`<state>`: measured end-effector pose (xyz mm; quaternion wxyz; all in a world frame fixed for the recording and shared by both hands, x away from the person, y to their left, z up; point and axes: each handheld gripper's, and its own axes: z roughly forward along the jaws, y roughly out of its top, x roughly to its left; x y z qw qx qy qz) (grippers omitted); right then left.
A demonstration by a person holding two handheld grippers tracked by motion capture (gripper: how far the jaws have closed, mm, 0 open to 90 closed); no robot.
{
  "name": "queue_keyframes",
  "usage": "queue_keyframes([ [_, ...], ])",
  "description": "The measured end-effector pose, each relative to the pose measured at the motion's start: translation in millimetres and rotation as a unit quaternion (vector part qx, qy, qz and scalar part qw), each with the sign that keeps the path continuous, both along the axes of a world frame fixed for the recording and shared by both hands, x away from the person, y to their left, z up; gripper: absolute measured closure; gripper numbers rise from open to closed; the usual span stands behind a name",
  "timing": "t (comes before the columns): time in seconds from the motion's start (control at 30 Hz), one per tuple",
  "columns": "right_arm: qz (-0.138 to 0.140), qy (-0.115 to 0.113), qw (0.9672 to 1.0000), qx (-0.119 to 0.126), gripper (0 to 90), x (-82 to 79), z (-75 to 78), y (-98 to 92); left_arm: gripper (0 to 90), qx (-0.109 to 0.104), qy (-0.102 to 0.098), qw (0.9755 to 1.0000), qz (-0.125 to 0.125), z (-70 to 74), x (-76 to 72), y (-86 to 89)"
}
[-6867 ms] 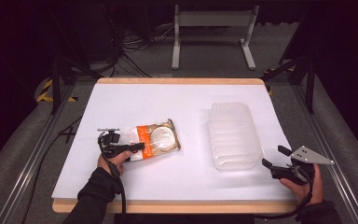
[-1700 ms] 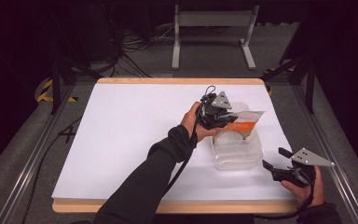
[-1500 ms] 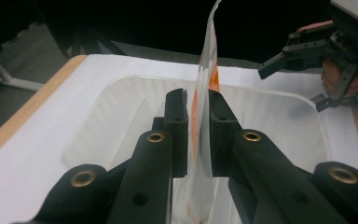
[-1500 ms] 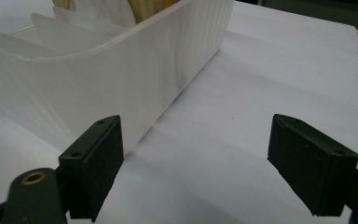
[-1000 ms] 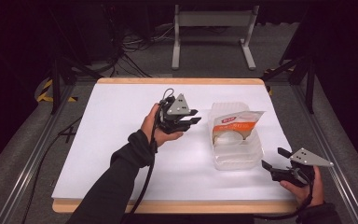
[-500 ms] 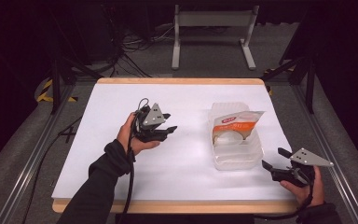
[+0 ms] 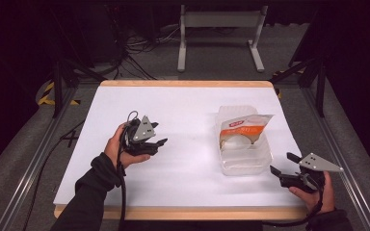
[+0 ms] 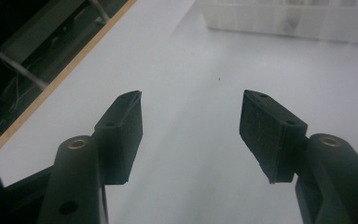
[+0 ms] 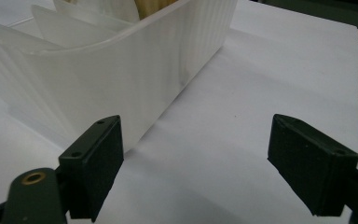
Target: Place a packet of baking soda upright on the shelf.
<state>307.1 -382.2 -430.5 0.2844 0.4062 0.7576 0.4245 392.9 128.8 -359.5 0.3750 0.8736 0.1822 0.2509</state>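
Packet point(image 7: 243, 131) of orange and white, resting in the clear ribbed container point(image 7: 243, 156) on the right half of the white table point(image 7: 183, 187), its upper end propped on the far rim. Well apart from the left gripper point(image 7: 160, 143), held low over the table's left-centre with nothing between the jaws. Jaws just opening, now standing wide, pads clear of everything.

Right gripper point(image 7: 280, 163) at the near right corner, just beside the container's near end, jaws spread wide and empty, not touching the wall. Packet farther off, toward the container's far half.

From the high view: the whole layout, both hands, both forearms in dark sleeves, cables trailing, and the packet's printed face.

From the left gripper view: left gripper point(image 8: 191, 126) with two black pads parted over bare white table, the container point(image 8: 289, 21) as a pale strip at the top edge, the wooden table edge at the left. Packet's print not legible there.

From the right gripper view: right gripper point(image 9: 196, 154) close up to the container's point(image 9: 121, 79) ribbed translucent wall, left pad point(image 9: 98, 158) just short of it; a sliver of tan at the top point(image 9: 156, 7), likely the packet, too little to tell.
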Motion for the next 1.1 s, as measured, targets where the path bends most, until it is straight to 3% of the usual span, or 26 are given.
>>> queue_keyframes([
  [0.23,0.002,-0.001,1.0000,-0.002,18.9,-0.4,0.3,0.9,34.5,-0.007,0.005,0.9999,0.014,-10.3,-4.0,18.3],
  [0.6,0.005,0.000,0.9999,-0.015,18.9,-1.0,-0.1,3.2,23.8,-0.001,0.013,0.9989,0.045,-28.6,-9.1,49.1],
  [1.1,0.010,0.001,0.9995,-0.028,18.8,-2.1,-0.4,4.9,15.8,-0.029,0.029,0.9954,0.086,-53.1,-26.0,97.0],
])
